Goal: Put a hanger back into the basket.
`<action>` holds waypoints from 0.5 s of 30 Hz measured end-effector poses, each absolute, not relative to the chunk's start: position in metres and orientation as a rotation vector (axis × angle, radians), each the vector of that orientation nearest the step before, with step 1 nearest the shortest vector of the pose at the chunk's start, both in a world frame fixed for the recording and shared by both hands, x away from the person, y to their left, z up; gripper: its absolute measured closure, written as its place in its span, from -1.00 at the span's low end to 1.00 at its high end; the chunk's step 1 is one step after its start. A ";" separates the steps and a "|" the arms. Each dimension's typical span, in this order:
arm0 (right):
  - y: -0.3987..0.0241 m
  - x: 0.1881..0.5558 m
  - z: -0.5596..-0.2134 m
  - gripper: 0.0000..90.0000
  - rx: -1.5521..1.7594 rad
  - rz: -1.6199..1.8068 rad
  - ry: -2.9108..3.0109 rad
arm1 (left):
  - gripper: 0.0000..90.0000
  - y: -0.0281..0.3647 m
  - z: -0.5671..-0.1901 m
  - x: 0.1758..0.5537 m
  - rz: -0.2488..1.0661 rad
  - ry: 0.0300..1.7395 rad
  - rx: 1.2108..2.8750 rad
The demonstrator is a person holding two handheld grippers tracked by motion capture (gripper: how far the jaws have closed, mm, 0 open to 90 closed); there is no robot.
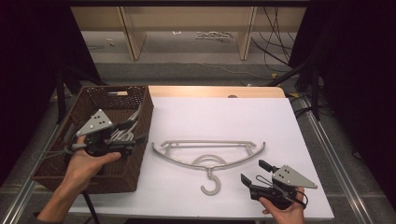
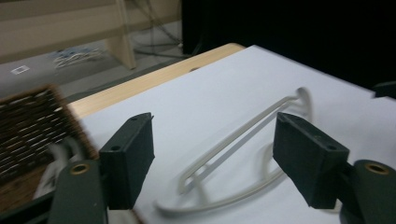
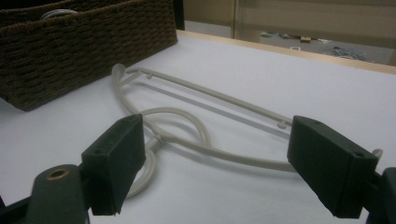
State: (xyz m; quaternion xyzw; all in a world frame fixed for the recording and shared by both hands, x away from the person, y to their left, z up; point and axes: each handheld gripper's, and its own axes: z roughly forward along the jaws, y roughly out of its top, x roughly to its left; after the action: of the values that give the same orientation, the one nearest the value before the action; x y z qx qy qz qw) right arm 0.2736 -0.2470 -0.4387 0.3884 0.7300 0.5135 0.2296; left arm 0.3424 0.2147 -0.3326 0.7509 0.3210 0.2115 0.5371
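Now hanger (image 1: 210,156) lies between both grippers

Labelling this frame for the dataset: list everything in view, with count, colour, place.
hanger on table: one, pale grey, flat on the white sheet, hook toward the person.
wicker basket: one, dark brown, left end of the table.
hangers in basket: pale grey, piled inside; count cannot be told.
white sheet: one, covers most of the table.
wooden table edge: light wood, far side past the sheet.
wooden frame legs: two, light wood, on the floor beyond the table.
cables: several, dark, floor at far right.
left tool: one, black, open, over the basket's near right part, nothing between the jaws.
right tool: one, black, open, near right of the sheet, empty.
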 end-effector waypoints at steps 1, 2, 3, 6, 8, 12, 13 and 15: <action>-0.247 0.274 -0.439 -0.55 1.069 1.413 2.009 | -0.44 0.211 -0.333 0.340 0.503 0.758 1.769; -0.247 0.274 -0.439 -0.55 1.067 1.419 2.002 | -0.47 0.208 -0.334 0.339 0.502 0.751 1.748; -0.246 0.274 -0.439 -0.55 1.063 1.430 1.993 | -0.50 0.206 -0.335 0.337 0.497 0.749 1.733; -0.246 0.274 -0.439 -0.55 1.063 1.430 1.995 | -0.62 0.196 -0.341 0.333 0.489 0.723 1.702; -0.246 0.274 -0.439 -0.55 1.062 1.430 1.994 | -0.62 0.189 -0.347 0.329 0.487 0.703 1.688; -0.245 0.275 -0.440 -0.55 1.058 1.450 1.989 | -0.60 0.174 -0.362 0.320 0.501 0.675 1.678; -0.245 0.275 -0.440 -0.55 1.054 1.448 1.994 | -0.59 0.172 -0.367 0.318 0.494 0.670 1.684; -0.245 0.274 -0.439 -0.55 1.054 1.438 1.993 | -0.62 0.167 -0.375 0.317 0.457 0.670 1.690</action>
State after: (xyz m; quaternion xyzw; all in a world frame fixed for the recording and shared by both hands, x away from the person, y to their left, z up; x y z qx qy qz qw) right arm 0.2740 -0.2454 -0.4390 0.3833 0.7252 0.5231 0.2315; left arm 0.3166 0.1675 -0.3747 0.7265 0.2881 0.1964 0.5921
